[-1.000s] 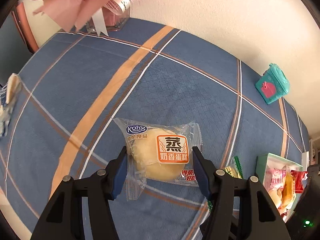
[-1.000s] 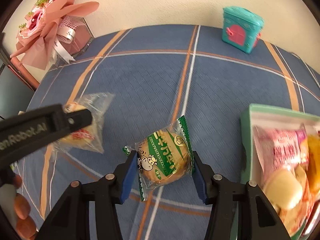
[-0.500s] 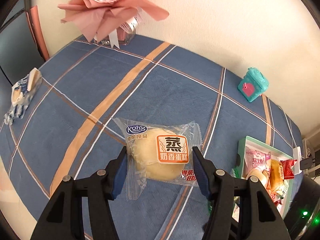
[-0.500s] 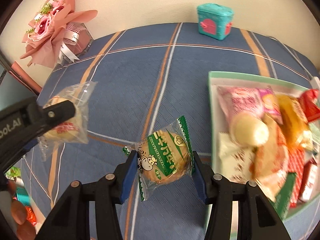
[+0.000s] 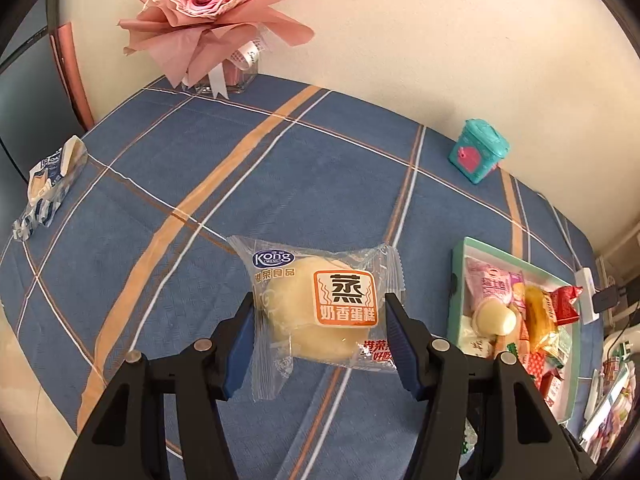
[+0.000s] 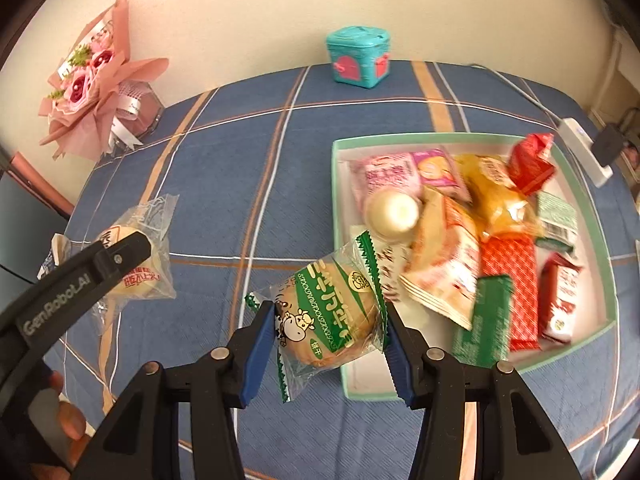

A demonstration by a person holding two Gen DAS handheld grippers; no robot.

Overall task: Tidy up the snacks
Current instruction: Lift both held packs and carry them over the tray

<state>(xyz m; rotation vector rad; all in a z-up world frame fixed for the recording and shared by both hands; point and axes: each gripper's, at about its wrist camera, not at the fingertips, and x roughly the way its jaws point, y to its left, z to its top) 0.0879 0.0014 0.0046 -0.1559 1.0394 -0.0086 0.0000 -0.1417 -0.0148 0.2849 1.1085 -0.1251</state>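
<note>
My left gripper (image 5: 320, 340) is shut on a clear-wrapped steamed cake (image 5: 320, 312) with an orange label, held above the blue plaid tablecloth; it also shows in the right wrist view (image 6: 136, 264). My right gripper (image 6: 330, 340) is shut on a green-wrapped round biscuit cake (image 6: 332, 312), held above the near left corner of the mint-green snack tray (image 6: 340, 392). The tray (image 5: 456, 280) holds several wrapped snacks and sits at the right in the left wrist view.
A pink flower bouquet (image 5: 208, 12) stands at the back left by the wall. A teal toy box (image 6: 357, 56) stands at the back. A blue-white snack packet (image 5: 48, 184) lies at the table's left edge. A white power strip (image 6: 584, 148) lies beyond the tray.
Both grippers have lifted and moved right toward the tray with their snacks. The right gripper's cake now hangs over the tray's near left corner.
</note>
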